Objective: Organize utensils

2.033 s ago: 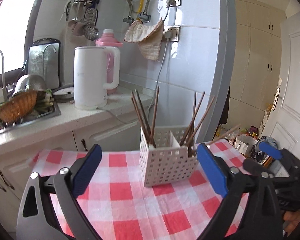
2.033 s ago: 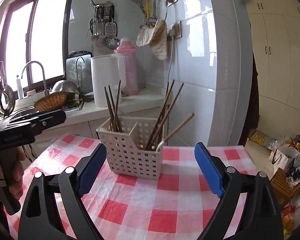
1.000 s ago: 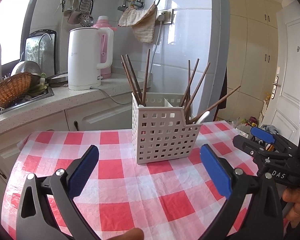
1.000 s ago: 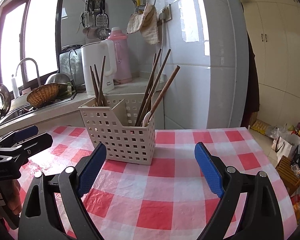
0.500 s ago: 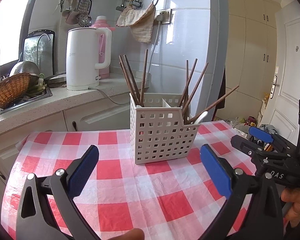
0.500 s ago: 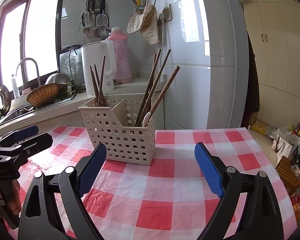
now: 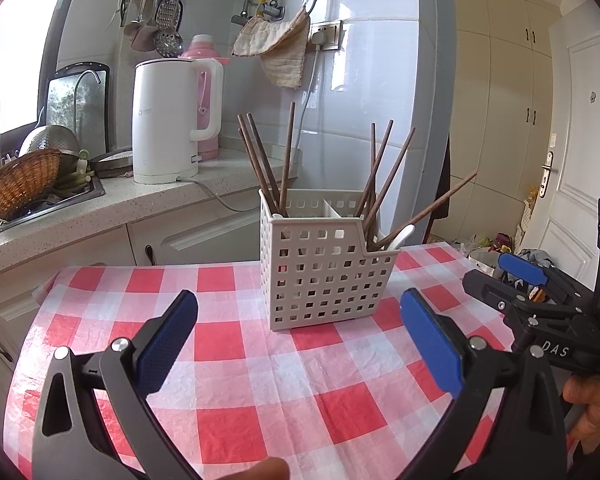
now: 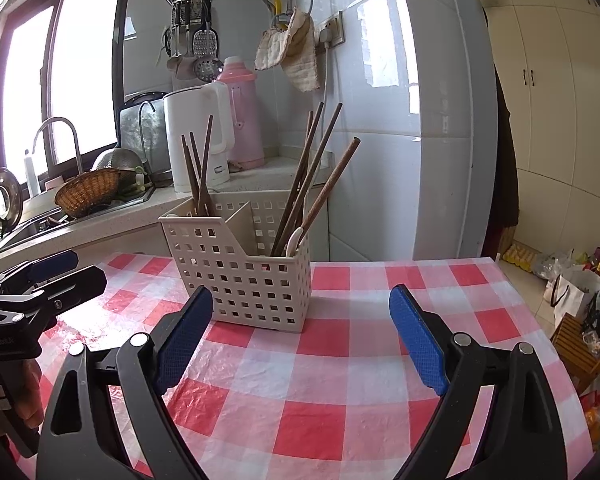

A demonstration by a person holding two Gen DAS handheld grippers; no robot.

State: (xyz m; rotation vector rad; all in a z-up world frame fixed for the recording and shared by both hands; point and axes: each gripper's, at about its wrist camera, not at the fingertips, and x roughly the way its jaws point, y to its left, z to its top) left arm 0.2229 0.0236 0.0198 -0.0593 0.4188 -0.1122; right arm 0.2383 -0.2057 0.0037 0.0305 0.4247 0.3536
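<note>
A white perforated utensil holder [image 7: 320, 268] [image 8: 240, 268] with two compartments stands on the red-and-white checked tablecloth [image 7: 240, 368] [image 8: 340, 360]. Dark wooden chopsticks [image 7: 268, 164] [image 8: 198, 168] lean in its left compartment. More chopsticks [image 7: 384, 176] [image 8: 312, 176] and a white spoon [image 7: 400, 236] [image 8: 294, 238] sit in the right one. My left gripper [image 7: 300, 344] is open and empty, a little short of the holder. Nothing is held between the fingers of my open right gripper [image 8: 300, 336] either, which hovers near the holder's right front. Each gripper also shows at the edge of the other's view.
Behind the table runs a counter [image 7: 140, 196] with a white kettle [image 7: 164, 120], a pink thermos [image 8: 242, 112] and a sink holding a wicker basket [image 7: 16, 180]. A tiled pillar [image 8: 420, 120] rises behind the holder. Bags and clutter [image 8: 580, 276] lie on the floor to the right.
Both grippers dropped lower and steadied in front of the holder over the two seconds; in the last half second almost nothing has shifted. Both stayed open.
</note>
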